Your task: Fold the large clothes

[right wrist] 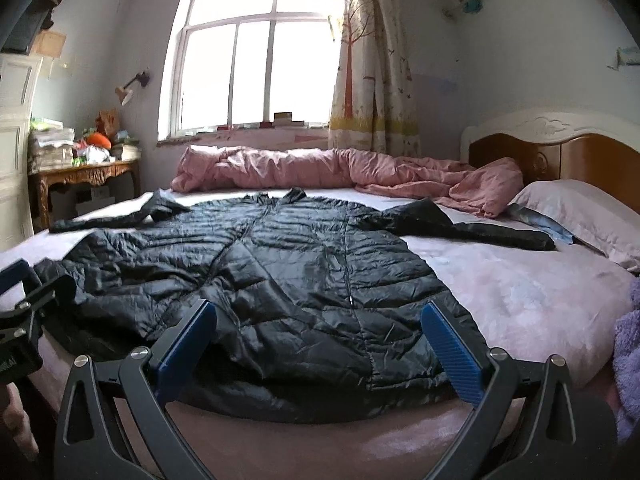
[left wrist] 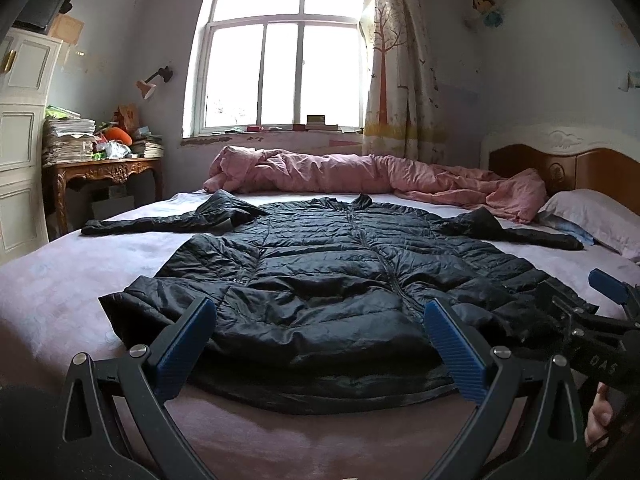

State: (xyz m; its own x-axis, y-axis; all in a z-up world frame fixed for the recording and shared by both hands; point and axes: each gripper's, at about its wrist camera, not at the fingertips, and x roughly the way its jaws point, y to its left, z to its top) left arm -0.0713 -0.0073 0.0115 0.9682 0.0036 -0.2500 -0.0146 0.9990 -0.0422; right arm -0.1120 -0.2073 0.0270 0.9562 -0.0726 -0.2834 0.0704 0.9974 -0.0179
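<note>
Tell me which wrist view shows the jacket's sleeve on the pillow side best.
The right wrist view. There that sleeve lies unobstructed, stretched across the sheet toward the pillow, cuff included. The left wrist view also shows the sleeve, but farther off toward the frame edge, with the right gripper crowding that side.

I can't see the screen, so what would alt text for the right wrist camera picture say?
A black puffer jacket lies spread flat, front up, on a bed, sleeves stretched out to both sides. The open right gripper hovers over its near hem, holding nothing. Behind lie a crumpled pink quilt, a pillow and a bright window.
</note>
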